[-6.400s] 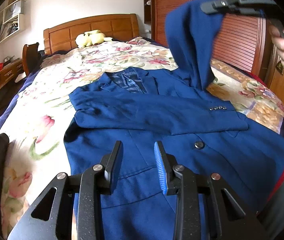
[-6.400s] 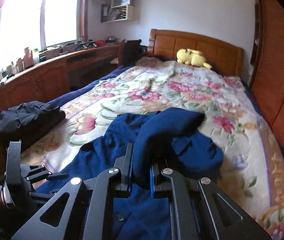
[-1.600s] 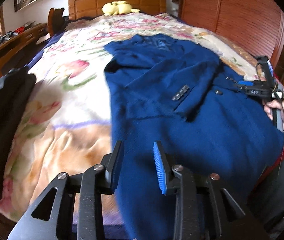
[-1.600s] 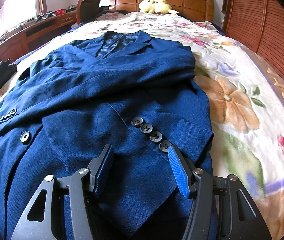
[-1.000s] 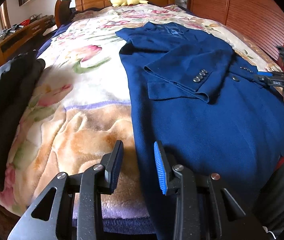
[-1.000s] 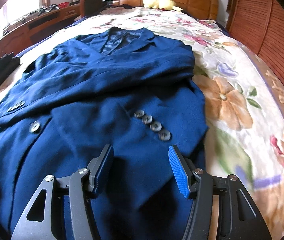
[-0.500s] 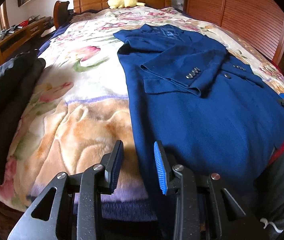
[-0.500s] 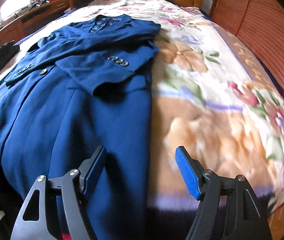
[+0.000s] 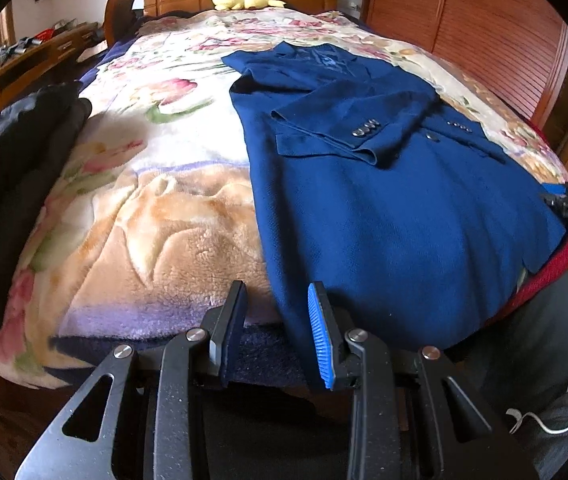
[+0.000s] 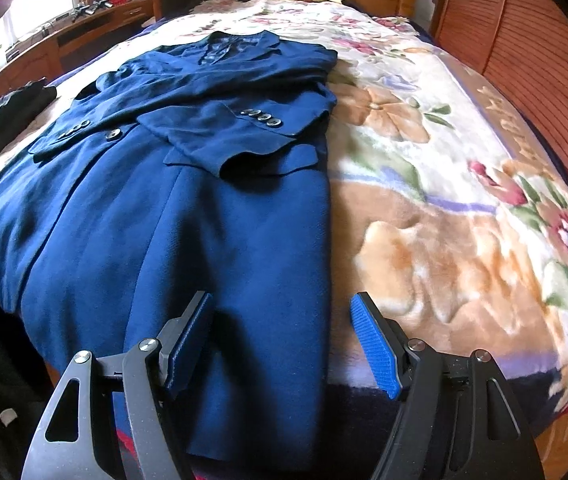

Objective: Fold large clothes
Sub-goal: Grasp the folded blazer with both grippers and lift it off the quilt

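The left tool [image 9: 276,330] stood with its jaws apart and empty at the foot of the bed [image 9: 156,216], where a dark garment [image 9: 8,168] at the left edge was cut off by the frame. The blue jacket [image 10: 188,208] lay flat on the floral blanket, sleeves crossed over its front, its hem draping out of sight over the bed's edge. The right tool [image 10: 284,344] was spread wide over that hem, clamping nothing.
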Tool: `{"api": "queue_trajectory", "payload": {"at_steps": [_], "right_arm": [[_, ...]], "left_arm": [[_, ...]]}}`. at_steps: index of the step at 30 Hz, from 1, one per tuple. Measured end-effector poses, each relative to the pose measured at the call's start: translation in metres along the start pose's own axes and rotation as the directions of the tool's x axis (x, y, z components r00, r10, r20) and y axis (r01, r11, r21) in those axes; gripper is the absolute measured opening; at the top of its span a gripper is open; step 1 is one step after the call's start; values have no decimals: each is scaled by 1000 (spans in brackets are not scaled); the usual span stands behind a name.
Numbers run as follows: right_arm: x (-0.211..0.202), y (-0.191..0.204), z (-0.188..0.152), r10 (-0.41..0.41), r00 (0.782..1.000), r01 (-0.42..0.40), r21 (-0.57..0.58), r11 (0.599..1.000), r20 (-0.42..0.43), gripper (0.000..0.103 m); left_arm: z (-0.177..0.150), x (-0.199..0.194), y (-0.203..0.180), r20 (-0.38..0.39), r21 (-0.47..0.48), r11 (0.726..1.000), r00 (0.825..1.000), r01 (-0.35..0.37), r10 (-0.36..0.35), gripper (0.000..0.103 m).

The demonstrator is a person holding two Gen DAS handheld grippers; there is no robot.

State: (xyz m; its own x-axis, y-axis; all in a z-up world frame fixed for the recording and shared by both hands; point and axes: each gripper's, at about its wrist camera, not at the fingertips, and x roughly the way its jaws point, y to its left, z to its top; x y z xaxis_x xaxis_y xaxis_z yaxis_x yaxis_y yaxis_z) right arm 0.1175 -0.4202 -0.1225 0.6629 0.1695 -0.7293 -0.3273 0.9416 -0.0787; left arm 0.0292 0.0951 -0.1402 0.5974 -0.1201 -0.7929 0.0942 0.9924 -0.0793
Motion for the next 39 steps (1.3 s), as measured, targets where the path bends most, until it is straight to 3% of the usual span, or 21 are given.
{"api": "queue_trajectory", "payload": {"at_steps": [8,9,12,14,17,24,27,39], "right_arm": [[-3,-1,1,41,999,-42,-11,999,-34,72],[-2,-2,1,51,998,-51,-6,999,-37,70],[1,1,0,85,995,-85,-3,996,-48,49],[1,5,2,87,995,-88,-16,996,-44,21],[-8,3,9,87,996,-87,-6,996,-9,7],[-67,0,35,62,981,-67,20,998,181,6],[-91,5,43,60,973,-63,5,998,225,5],[-192,9,43,79,904,-78,-18,997,420,5]], "left_arm": [[-2,0,-5,12,20,1000,1000,18,-18,32],[-3,0,-5,13,17,999,1000,28,-29,26],[-1,-1,-4,24,1,998,998,62,-63,8],[4,-5,-6,38,6,997,997,73,-73,6],[22,-23,-8,97,31,998,994,51,-53,5],[65,-82,-12,268,61,998,963,25,-41,4],[73,-104,-19,315,79,997,948,24,-48,3],[108,-188,-25,489,105,994,870,9,-59,3]]}}
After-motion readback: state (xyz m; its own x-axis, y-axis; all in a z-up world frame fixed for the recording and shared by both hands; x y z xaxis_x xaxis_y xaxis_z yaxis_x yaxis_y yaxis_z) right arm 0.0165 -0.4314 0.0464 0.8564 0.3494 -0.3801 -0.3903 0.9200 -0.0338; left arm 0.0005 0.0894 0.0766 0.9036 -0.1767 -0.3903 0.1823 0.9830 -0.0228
